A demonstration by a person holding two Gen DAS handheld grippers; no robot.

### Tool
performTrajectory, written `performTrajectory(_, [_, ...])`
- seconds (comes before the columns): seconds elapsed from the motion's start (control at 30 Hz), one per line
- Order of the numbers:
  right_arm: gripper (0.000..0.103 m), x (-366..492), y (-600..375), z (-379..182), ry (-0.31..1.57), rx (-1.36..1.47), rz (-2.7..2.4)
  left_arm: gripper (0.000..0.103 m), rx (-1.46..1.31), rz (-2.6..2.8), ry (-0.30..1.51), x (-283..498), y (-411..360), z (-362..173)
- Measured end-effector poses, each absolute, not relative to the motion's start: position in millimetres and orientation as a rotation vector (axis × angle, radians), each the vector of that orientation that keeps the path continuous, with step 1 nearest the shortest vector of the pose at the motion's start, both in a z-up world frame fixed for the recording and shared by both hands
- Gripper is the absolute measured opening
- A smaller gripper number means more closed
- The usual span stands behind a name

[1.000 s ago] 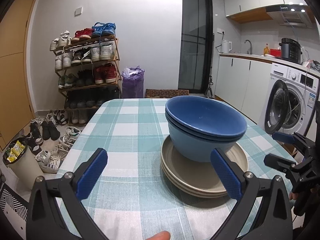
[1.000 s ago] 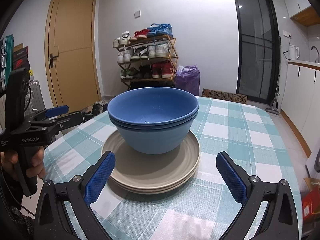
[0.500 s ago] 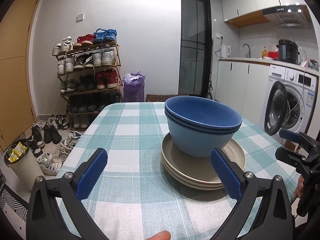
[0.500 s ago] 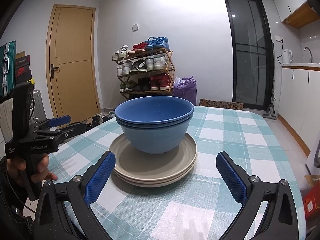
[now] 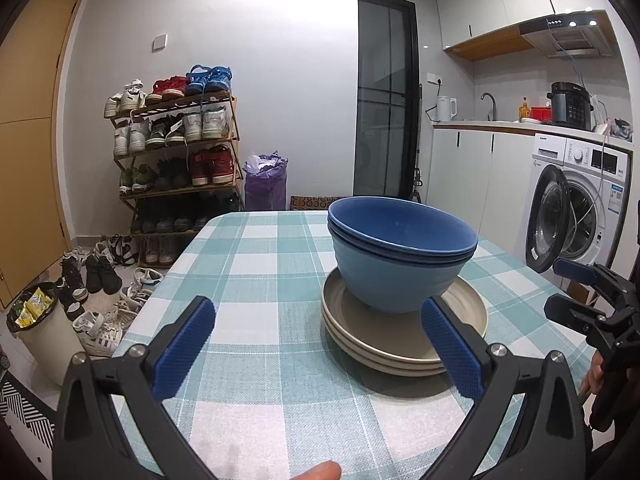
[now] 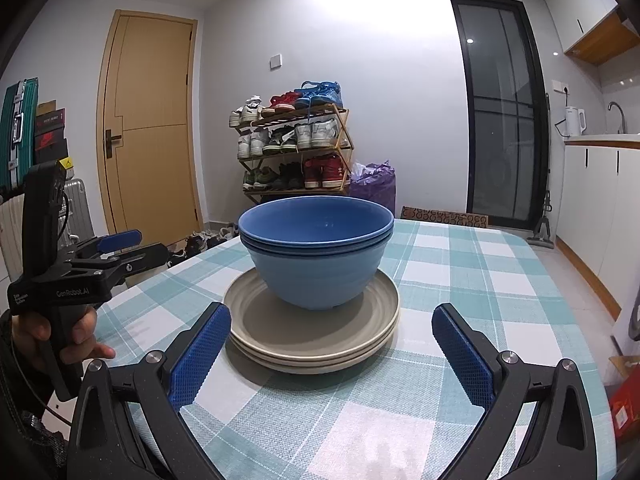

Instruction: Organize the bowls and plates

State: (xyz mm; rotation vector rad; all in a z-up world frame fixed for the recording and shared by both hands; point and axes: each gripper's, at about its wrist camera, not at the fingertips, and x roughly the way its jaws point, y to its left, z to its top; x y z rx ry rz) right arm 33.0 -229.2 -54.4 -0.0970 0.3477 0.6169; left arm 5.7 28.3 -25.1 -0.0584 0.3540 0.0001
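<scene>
Two nested blue bowls stand on a stack of three beige plates on the checked tablecloth. My left gripper is open and empty, low over the table in front of the stack and a little to its left. My right gripper is open and empty, just short of the plates, with the stack between the lines of its fingers. Each gripper shows at the edge of the other's view: the right one, the left one.
A shoe rack and loose shoes stand beyond the table's far left edge. A small bin is on the floor at left. A washing machine and kitchen counter are at right. A door is behind.
Both grippers have sunk lower and drawn back slightly, so the stack is seen more from the side. The bowls and plates have not moved. Both grippers stay open.
</scene>
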Motion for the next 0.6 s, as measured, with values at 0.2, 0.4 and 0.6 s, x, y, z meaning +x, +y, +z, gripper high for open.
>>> performTrajectory(0.2, [0.102,31.8,-228.9,-54.0,0.341,-0.101,0.622,0.103,-0.057,-0.001,0.354,5.1,28.4,-25.3])
performTrajectory(0.4, [0.102,30.5,-230.1,-54.1,0.334,-0.098,0.621,0.103,-0.044,-0.005,0.353,4.5,26.4,-25.4])
performTrajectory(0.6, [0.102,29.8,-230.1,-53.7,0.333,-0.095,0.624,0.103,-0.043,0.004,0.351,4.9,26.2,-25.5])
